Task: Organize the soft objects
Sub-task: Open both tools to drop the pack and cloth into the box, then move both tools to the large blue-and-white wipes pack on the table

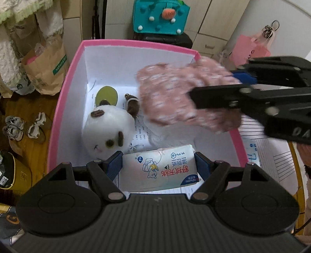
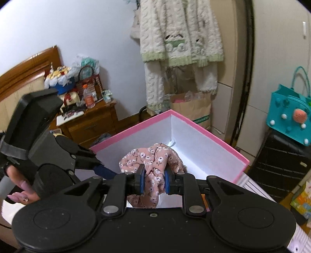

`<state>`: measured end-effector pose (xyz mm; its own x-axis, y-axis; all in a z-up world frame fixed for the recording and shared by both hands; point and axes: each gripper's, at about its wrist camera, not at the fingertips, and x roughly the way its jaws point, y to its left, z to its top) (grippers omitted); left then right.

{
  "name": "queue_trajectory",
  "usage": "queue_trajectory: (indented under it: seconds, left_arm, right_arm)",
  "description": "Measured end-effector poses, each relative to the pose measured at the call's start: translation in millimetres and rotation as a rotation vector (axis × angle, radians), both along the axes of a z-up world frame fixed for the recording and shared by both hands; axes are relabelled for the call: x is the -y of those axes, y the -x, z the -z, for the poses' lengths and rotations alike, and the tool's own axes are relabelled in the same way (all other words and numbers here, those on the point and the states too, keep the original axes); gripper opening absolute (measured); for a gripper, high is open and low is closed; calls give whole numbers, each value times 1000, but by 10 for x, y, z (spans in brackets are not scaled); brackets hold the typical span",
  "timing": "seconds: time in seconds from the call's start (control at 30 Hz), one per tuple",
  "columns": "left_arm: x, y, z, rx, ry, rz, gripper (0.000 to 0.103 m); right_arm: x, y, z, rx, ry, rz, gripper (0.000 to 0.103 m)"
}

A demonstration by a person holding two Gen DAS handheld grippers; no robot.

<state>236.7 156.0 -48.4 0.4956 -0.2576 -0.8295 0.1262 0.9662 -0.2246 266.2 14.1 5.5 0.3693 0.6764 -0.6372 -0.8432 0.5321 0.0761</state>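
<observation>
Nearest the lens, the left tongs (image 1: 158, 165) are clenched on a white wet-wipe pack (image 1: 161, 169), blue pads against both its sides, at the near edge of the pink box (image 1: 58, 109). The right tongs (image 2: 154, 180) are clamped on a bunched pink floral cloth (image 2: 153, 161), which hangs above the box opening, towards its right side in the left wrist view. On the box floor lies a white plush toy (image 1: 108, 132) with brown patches, beside a small brown plush keychain (image 1: 133, 105) and a green disc (image 1: 107, 95), all on printed paper sheets (image 1: 141, 132). Behind the box stand a brown paper bag (image 1: 48, 68) and a teal felt bag (image 1: 161, 16) on a black suitcase (image 2: 279, 165). A cream knitted cardigan (image 2: 178, 33) hangs on the wall
</observation>
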Motion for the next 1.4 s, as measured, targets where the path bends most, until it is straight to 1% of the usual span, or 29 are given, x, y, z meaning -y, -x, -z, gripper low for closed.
queue_trajectory:
  seconds: [0.17, 0.27, 0.3, 0.37, 0.43, 0.5, 0.57, 0.63, 0.7, 0.93, 1.1, 1.23, 1.4]
  left_arm:
    - [43, -130, 74, -24, -13, 2, 78]
    - [33, -170, 108, -42, -1, -5, 78]
    - [29, -176, 109, -46, 3, -11, 79]
    - [11, -182, 112, -52, 7, -14, 80]
    - [19, -156, 102, -60, 3, -9, 81]
    - [17, -131, 80, -52, 5, 5, 82]
    - [12, -73, 36, -34, 4, 13, 82]
    - [11, -23, -1, -22, 2, 29, 82]
    - [13, 51, -55, -8, -6, 35, 83]
    - [47, 296, -210, 15, -22, 51, 84]
    - [98, 449, -319, 31, -35, 52, 84]
    - [147, 627, -438, 58, -42, 52, 84]
    - [225, 897, -579, 91, -57, 70, 84]
  right_arm:
    - [-201, -157, 143, 16, 56, -8, 24]
    - [-266, -271, 186, 32, 82, 4, 24]
    - [-282, -299, 199, 37, 91, 2, 28]
    - [-310, -361, 234, 28, 108, -4, 32]
    - [-334, -390, 278, 17, 126, -5, 46]
    - [-348, -382, 320, 14, 147, -3, 51]
    - [-324, -357, 319, 8, 144, 4, 52]
    - [-273, -323, 289, 5, 132, 11, 59]
    - [-219, -262, 237, 16, 130, 28, 63]
    - [29, 82, -26, 59, 103, 52, 65]
    - [213, 333, -204, 50, 88, 70, 65]
    - [334, 532, -315, 38, 81, 73, 68]
    - [470, 800, -446, 40, 75, 74, 68]
